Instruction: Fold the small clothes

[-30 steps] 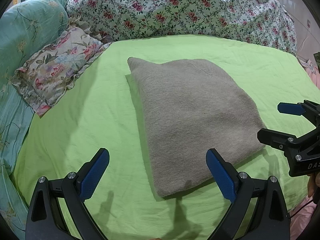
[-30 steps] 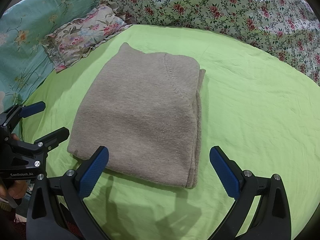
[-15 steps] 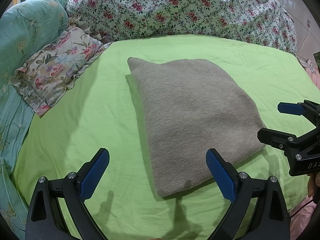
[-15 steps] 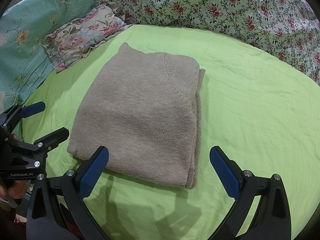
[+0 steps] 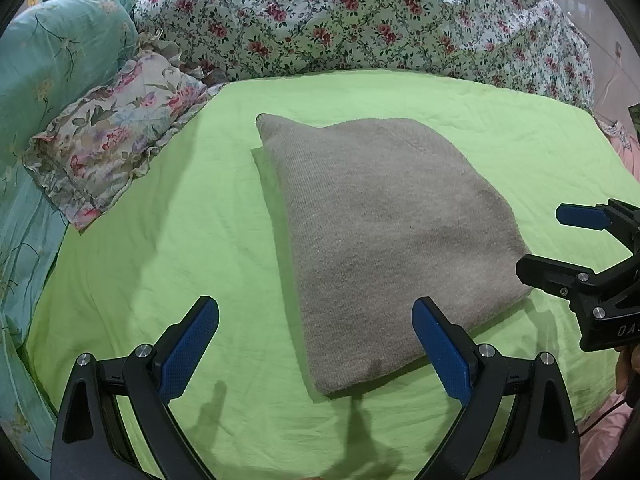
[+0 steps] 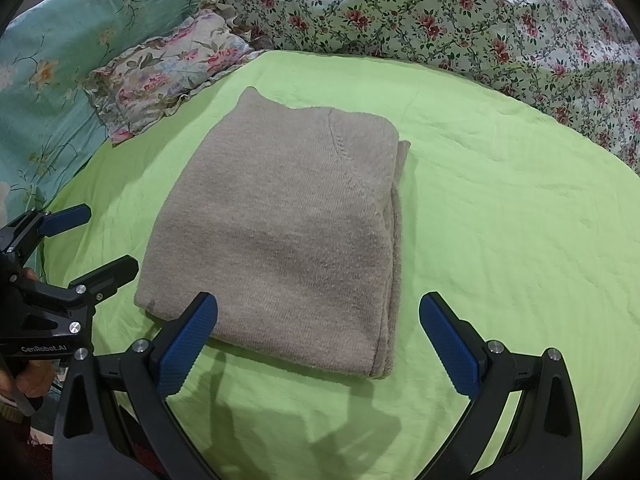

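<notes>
A grey-brown knitted garment lies folded into a flat rectangle on the green sheet; it also shows in the right wrist view, with its layered edges on the right side. My left gripper is open and empty, held just short of the garment's near corner. My right gripper is open and empty, over the garment's near edge. Each gripper shows in the other's view: the right one at the garment's right, the left one at its left.
A frilled floral pillow lies at the back left, next to a teal floral quilt. A white flowered duvet is heaped along the back. The bed's edge runs near the bottom and right of both views.
</notes>
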`<state>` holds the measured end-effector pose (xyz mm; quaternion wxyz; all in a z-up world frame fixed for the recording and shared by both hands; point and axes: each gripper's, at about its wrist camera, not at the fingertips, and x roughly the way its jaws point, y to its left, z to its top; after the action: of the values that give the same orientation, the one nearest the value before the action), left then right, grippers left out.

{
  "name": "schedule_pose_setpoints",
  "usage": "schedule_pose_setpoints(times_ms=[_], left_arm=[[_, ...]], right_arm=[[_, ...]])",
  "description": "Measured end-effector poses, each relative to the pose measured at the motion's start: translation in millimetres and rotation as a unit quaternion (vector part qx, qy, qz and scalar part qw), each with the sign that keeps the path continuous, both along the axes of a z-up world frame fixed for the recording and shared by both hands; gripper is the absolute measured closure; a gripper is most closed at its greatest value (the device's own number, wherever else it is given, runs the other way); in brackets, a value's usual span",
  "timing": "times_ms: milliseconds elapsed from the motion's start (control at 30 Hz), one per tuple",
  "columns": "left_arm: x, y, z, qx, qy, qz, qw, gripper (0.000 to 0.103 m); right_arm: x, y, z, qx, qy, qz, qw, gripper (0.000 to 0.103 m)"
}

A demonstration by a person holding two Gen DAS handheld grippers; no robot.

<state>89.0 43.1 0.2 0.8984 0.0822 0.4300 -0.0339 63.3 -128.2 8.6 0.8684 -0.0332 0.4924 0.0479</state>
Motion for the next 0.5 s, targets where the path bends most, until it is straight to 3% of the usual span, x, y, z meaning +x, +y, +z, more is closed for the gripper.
schedule_pose_setpoints(times_ms=[500], left_arm=[[-0.2,0.4,0.1,0.000,0.000,0.000,1.0000,0.005]], right_arm=[[0.6,-2.0,0.1,0.000,-0.001,0.001,1.000,0.002]])
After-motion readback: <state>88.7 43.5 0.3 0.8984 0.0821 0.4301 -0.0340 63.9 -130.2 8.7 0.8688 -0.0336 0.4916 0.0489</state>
